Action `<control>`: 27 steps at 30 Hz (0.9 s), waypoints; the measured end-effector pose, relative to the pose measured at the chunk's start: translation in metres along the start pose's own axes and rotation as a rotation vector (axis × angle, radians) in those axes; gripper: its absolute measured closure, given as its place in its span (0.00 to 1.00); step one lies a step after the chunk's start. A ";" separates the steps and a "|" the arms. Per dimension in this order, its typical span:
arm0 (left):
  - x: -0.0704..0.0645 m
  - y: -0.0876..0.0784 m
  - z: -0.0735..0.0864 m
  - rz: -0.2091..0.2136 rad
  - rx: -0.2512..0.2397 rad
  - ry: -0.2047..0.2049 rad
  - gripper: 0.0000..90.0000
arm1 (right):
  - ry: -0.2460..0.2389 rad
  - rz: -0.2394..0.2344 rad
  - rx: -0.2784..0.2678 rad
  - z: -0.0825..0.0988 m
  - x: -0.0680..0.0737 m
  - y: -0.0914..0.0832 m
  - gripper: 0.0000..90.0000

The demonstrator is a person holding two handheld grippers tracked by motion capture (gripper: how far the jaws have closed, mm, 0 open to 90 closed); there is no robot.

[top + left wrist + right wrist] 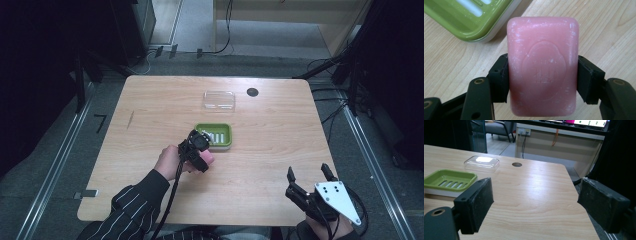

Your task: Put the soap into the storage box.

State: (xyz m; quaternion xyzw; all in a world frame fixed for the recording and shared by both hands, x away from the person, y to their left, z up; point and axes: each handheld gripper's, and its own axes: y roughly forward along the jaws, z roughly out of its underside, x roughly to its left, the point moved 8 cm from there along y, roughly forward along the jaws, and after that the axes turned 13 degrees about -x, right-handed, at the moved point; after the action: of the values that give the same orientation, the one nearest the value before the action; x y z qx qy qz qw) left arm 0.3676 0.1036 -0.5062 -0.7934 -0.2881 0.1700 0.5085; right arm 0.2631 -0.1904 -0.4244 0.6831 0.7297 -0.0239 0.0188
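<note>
Here, left to right across the table:

Left gripper [196,150]: clamped on the pink soap bar [542,66], one pad on each long side, so the bar sits square between the jaws with its stamped face toward the gripper's camera.

Soap bar, place: held just above the wood, beside the near left corner of the green soap dish [214,135]; bar and dish look apart, though close.

Why held so: gripping the long sides leaves both short ends free, which would suit lowering the bar flat onto the slotted tray.

Green soap dish: open, slots bare, on a pale base near the table's middle; its raised rim is the edge the bar must clear.

Clear lid [219,100]: set down farther back, well apart from the dish, likely to keep the tray reachable from the near side.

Dark round hole [252,92]: in the tabletop, right of the lid, out of the way.

Right gripper [307,175]: jaws spread wide with nothing between them, hovering near the front right corner of the table [280,165].

Open room: bare wood between dish and right gripper, and to the left; the front edge is near both hands.
</note>
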 end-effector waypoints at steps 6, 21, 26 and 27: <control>0.001 0.000 -0.002 0.008 -0.001 0.016 0.43 | -0.002 0.000 -0.001 0.000 0.000 0.000 0.14; 0.000 0.000 -0.010 0.032 0.010 0.086 0.43 | 0.002 -0.002 0.002 0.000 0.001 0.000 0.14; 0.000 0.000 -0.013 0.041 0.009 0.107 0.43 | 0.001 -0.002 0.001 0.000 0.001 0.000 0.14; -0.001 0.000 -0.014 0.045 0.005 0.113 0.43 | 0.002 -0.002 0.002 0.000 0.001 0.000 0.14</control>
State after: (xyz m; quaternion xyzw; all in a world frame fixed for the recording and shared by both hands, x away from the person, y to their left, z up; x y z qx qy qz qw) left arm 0.3748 0.0935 -0.5005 -0.8066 -0.2407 0.1373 0.5221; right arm 0.2634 -0.1895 -0.4245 0.6824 0.7304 -0.0239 0.0176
